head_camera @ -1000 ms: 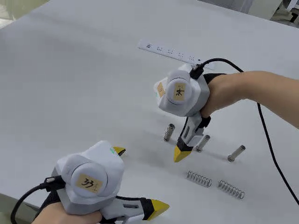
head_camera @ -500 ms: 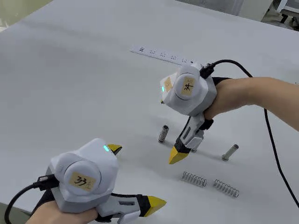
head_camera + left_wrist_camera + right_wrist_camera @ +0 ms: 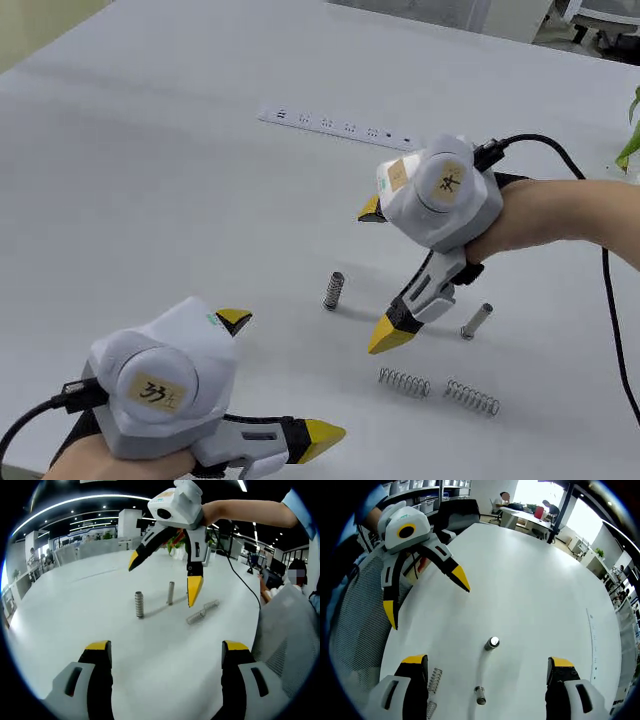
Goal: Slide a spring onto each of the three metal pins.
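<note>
Above the workbench (image 3: 150, 150), right hand-held gripper (image 3: 379, 275) angled down, left hand-held gripper (image 3: 280, 376) level, both spread wide.

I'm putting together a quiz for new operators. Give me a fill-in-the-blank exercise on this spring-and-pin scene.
1. ___ loose springs lie flat on the table.
2. The left gripper and the right gripper both have their jaws ___.
3. The pin nearest the left gripper already wears a ___.
4. Each gripper jaw ends in a ___ tip.

Missing words: two; open; spring; yellow.
</note>
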`<action>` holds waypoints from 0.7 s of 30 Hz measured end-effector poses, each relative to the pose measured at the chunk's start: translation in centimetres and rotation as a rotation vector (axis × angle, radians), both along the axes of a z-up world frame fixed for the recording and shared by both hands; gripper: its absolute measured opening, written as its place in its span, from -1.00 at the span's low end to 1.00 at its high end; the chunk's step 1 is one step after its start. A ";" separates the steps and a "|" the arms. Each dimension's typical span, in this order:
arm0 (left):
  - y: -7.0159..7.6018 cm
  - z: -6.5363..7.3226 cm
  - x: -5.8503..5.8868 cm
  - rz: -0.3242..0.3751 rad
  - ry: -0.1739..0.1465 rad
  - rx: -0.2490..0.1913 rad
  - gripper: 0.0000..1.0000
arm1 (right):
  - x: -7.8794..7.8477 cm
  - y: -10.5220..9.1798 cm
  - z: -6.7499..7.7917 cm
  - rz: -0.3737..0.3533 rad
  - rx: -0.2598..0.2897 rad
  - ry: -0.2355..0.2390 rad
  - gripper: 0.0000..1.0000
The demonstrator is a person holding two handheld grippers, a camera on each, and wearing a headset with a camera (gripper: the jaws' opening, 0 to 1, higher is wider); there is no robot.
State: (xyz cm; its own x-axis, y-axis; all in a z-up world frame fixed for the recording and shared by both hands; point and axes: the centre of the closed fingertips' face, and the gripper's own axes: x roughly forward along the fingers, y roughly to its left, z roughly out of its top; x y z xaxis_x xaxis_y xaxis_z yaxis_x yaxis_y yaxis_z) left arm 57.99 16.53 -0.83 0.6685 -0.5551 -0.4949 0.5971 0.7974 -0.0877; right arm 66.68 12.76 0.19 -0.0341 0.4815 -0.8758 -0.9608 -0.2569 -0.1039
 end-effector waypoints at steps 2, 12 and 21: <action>0.0 0.0 0.1 -0.008 -0.001 0.007 0.78 | -0.1 -0.6 0.3 -0.027 0.013 0.006 0.99; -0.7 0.3 0.3 -0.052 -0.006 0.029 0.78 | -0.9 -4.2 1.1 -0.092 0.042 -0.010 0.99; -1.3 0.6 0.4 -0.067 -0.013 0.020 0.76 | -0.4 -7.3 1.6 -0.172 0.073 -0.016 0.99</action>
